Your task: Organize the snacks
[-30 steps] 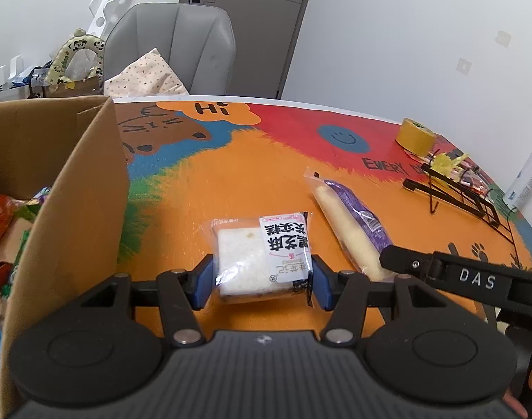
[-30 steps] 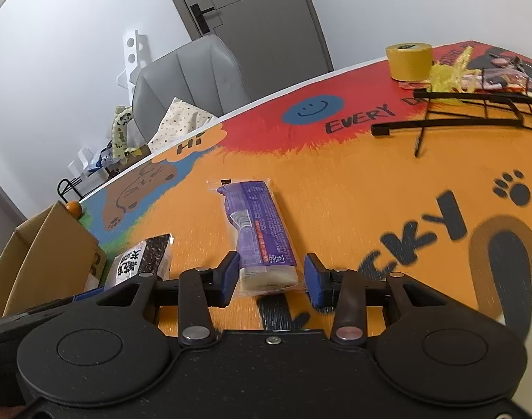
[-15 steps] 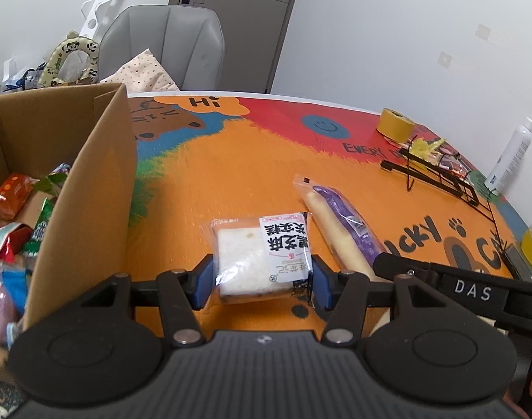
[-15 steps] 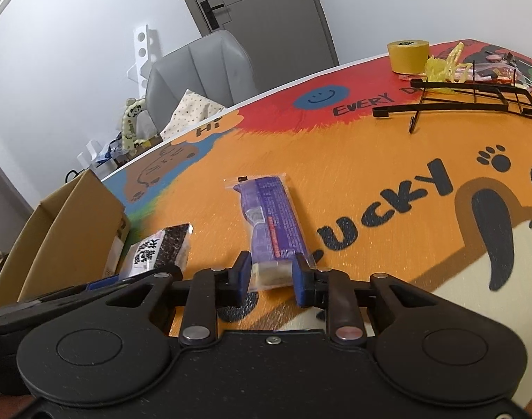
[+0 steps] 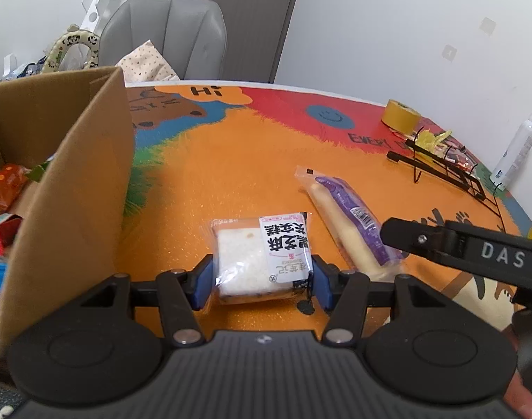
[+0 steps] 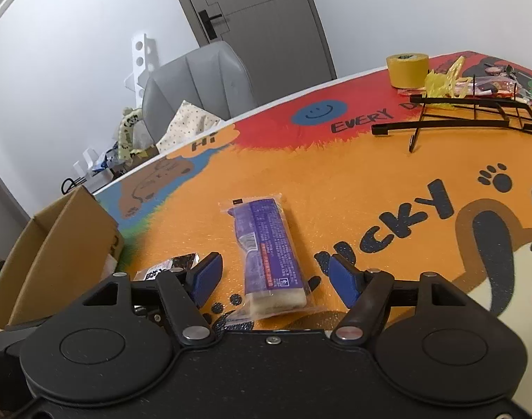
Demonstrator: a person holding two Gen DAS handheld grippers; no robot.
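My left gripper (image 5: 262, 281) clenched a clear-wrapped white cake (image 5: 262, 255). My right gripper (image 6: 274, 279) had just been opening, released around the purple-wrapped bread stick (image 6: 269, 255).

I'm working in a lived-in home room: a desk (image 5: 252, 160) under a cartoon mat, a padded grey chair (image 5: 168, 31), a grey door (image 5: 238, 7), bags piled far left.

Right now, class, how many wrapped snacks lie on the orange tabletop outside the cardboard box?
2. The square cake packet sits between the left gripper pads; the long purple-wrapped bar lies between the right gripper pads, untouched. The wire rack may hide others.
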